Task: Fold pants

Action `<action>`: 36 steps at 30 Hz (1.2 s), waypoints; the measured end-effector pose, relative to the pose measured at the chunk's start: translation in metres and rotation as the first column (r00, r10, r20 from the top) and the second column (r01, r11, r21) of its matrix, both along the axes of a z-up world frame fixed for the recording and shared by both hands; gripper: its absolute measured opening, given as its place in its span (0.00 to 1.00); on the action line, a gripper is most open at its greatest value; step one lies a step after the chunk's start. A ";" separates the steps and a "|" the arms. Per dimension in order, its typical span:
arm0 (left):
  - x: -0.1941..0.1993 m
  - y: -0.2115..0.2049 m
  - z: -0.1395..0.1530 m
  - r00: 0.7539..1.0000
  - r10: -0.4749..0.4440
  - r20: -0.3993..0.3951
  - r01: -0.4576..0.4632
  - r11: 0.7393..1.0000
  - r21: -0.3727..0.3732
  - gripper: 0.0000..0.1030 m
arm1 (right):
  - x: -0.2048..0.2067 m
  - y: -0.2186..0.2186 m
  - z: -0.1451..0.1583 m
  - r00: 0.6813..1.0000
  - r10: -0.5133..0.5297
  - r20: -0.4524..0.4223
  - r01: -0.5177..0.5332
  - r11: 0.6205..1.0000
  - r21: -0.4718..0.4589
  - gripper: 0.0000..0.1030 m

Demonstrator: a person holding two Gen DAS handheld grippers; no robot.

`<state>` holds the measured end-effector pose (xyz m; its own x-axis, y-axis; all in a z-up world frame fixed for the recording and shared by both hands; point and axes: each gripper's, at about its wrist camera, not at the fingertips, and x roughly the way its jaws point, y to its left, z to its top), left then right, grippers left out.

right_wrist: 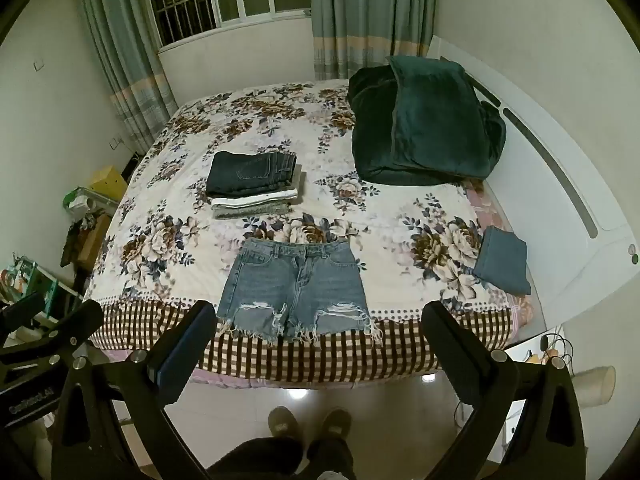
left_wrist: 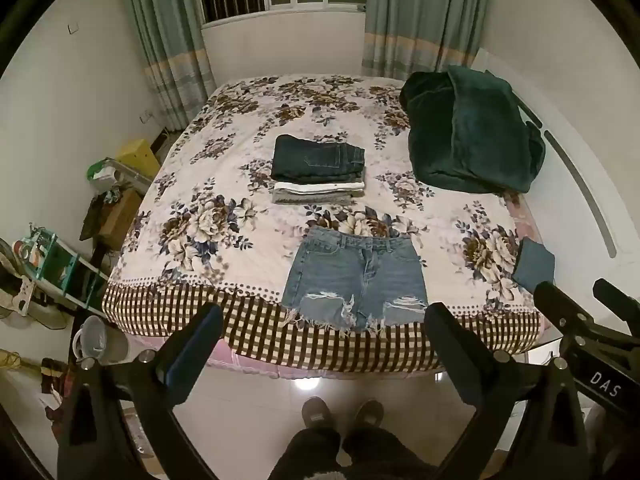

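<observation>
I am holding both the left gripper [left_wrist: 322,350] and right gripper [right_wrist: 318,346] wide open and empty, probably lining up on the near frayed hems of the denim shorts [left_wrist: 354,278] for a clean fold.

Clothes lying across the bed [left_wrist: 224,184]

Shorts [left_wrist: 356,276] are lying flat at the near edge; a folded stack [left_wrist: 318,172] is sitting behind them, a blanket [left_wrist: 472,136] far right, and a folded piece [left_wrist: 534,266] near right

The denim shorts [left_wrist: 354,278] lie flat near the bed [left_wrist: 168,312] edge. The left gripper [left_wrist: 324,320] hangs wide apart above the floor, holding nothing.
</observation>
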<state>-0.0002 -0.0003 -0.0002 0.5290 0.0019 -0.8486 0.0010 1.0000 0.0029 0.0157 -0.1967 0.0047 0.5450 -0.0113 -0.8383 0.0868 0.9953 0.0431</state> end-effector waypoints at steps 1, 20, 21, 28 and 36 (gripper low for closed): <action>0.000 0.000 0.000 1.000 0.000 0.000 0.000 1.000 0.000 1.00 | 0.000 0.000 0.001 1.000 -0.001 -0.002 0.001 1.000 0.002 1.00; 0.008 -0.007 0.012 1.000 0.002 0.008 -0.002 1.000 -0.003 1.00 | 0.003 -0.002 0.006 1.000 0.002 -0.002 -0.002 1.000 -0.024 1.00; 0.008 -0.007 0.013 1.000 0.003 0.009 -0.003 1.000 -0.003 1.00 | 0.004 -0.001 0.006 1.000 0.003 -0.002 -0.003 1.000 -0.025 1.00; 0.015 -0.002 0.019 1.000 0.006 0.016 -0.006 1.000 -0.001 1.00 | 0.003 0.000 0.005 1.000 0.004 -0.005 -0.004 1.000 -0.025 1.00; 0.018 -0.005 0.022 1.000 0.003 0.022 -0.003 1.000 0.002 1.00 | 0.004 0.001 0.006 1.000 0.005 -0.005 -0.005 1.000 -0.027 1.00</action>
